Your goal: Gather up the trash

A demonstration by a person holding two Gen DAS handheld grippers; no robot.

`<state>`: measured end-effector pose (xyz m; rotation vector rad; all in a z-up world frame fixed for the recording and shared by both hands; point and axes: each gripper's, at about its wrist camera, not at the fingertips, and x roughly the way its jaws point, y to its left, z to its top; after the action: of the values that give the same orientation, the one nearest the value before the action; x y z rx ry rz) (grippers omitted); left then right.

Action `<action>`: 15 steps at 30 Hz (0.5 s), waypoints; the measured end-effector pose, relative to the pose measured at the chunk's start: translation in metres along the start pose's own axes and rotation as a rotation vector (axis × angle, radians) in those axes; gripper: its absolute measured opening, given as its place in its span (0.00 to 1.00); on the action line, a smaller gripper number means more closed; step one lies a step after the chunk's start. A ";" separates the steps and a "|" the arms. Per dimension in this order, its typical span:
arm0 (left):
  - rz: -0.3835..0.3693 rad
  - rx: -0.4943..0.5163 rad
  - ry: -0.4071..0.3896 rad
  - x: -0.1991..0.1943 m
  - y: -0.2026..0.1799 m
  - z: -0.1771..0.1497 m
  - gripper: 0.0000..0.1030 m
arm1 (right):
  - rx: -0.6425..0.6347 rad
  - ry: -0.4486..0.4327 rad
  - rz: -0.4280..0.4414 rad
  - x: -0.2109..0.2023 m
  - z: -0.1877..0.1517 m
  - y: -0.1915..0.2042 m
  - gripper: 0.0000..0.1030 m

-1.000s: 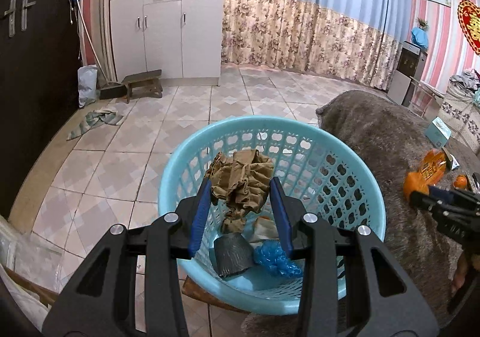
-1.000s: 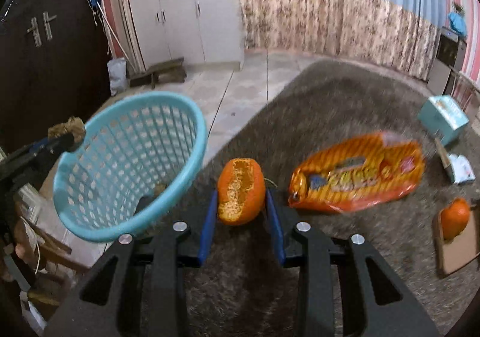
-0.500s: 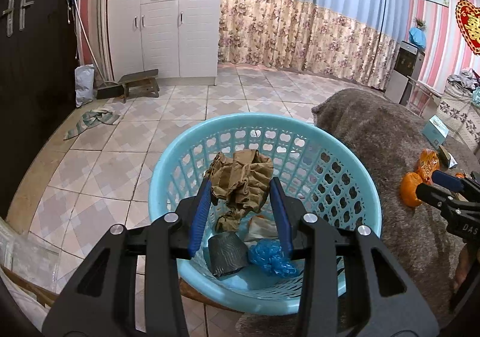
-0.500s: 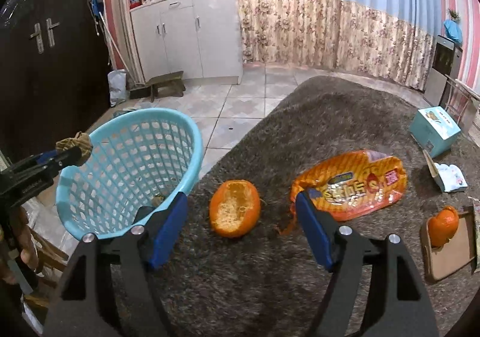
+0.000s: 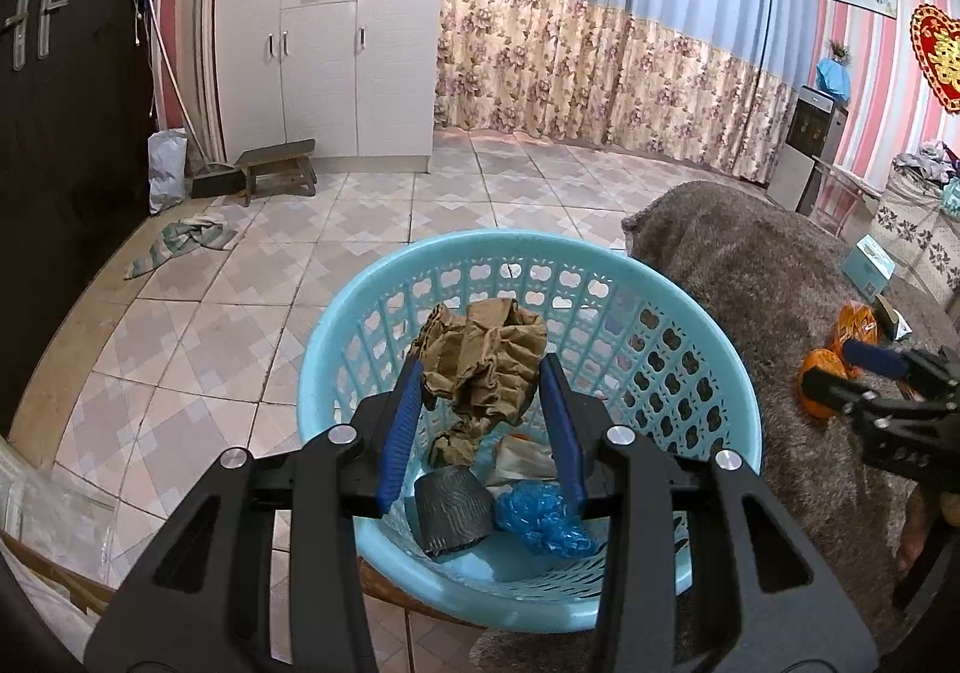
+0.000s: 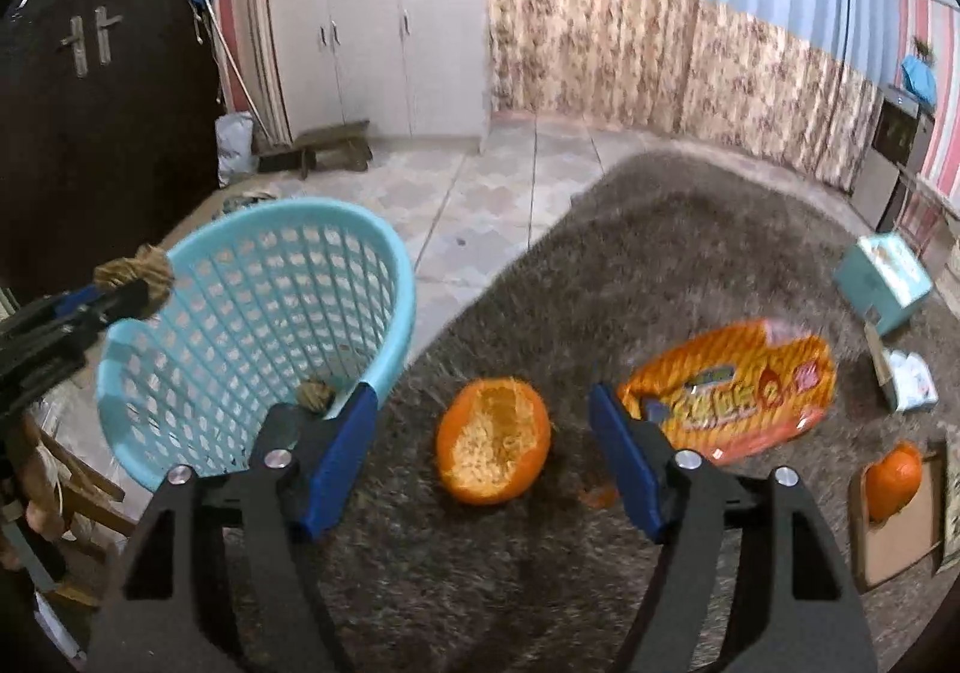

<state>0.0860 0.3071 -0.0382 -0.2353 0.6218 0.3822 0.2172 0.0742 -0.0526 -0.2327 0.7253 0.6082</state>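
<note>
Left black two-finger gripper with blue pads [image 5: 483, 403]: jaws closed on a crumpled brown paper wad [image 5: 483, 358], held aloft. Right black two-finger gripper with blue pads [image 6: 483, 454]: jaws spread wide, nothing between pads, angled downward.

Even, soft indoor light; shadows faint. Left wrist view sharp. Right wrist view motion-blurred, notably around the snack bag [image 6: 729, 394]. Fisheye curvature and dark vignette at all edges.
</note>
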 end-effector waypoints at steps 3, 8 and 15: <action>0.001 0.007 0.008 0.002 0.002 -0.001 0.38 | 0.015 0.046 0.014 0.011 -0.008 0.000 0.44; 0.008 0.014 0.004 0.004 0.007 0.003 0.38 | 0.031 -0.009 0.019 0.001 -0.005 0.002 0.33; 0.013 0.020 -0.009 0.005 0.016 0.014 0.38 | 0.001 -0.116 0.052 -0.012 0.020 0.034 0.33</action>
<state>0.0907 0.3275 -0.0320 -0.2110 0.6179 0.3889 0.2006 0.1046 -0.0293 -0.1769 0.6216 0.6657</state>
